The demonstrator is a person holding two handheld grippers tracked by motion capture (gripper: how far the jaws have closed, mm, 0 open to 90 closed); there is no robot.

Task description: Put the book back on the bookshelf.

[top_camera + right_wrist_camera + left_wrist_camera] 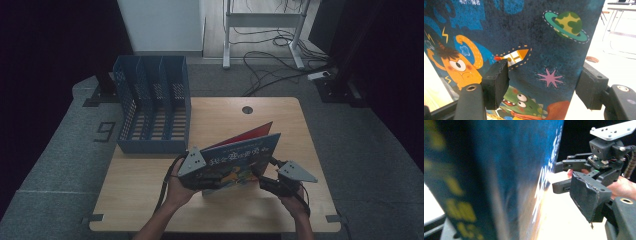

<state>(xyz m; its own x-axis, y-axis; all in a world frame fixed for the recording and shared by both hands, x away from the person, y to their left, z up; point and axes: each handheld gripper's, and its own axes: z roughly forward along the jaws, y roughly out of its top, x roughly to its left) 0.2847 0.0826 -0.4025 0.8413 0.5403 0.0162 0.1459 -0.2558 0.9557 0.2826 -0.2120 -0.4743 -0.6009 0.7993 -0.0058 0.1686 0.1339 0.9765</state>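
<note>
So the thin blue picture book [240, 162] with the cartoon monster cover is stood up on edge near the front of the wooden table [150, 200], not filed yet. Left gripper [200, 181] and right gripper [260, 179] sit at either end of it. The right jaws straddle the cover with a gap, so no pinch; can't tell whether the left ones grip. Beyond it the blue plastic slotted file rack [152, 107] waits at the far left, path looks open.

A blue picture book [243, 162] with cartoon monsters stands upright on the table's [150, 200] near half.
</note>
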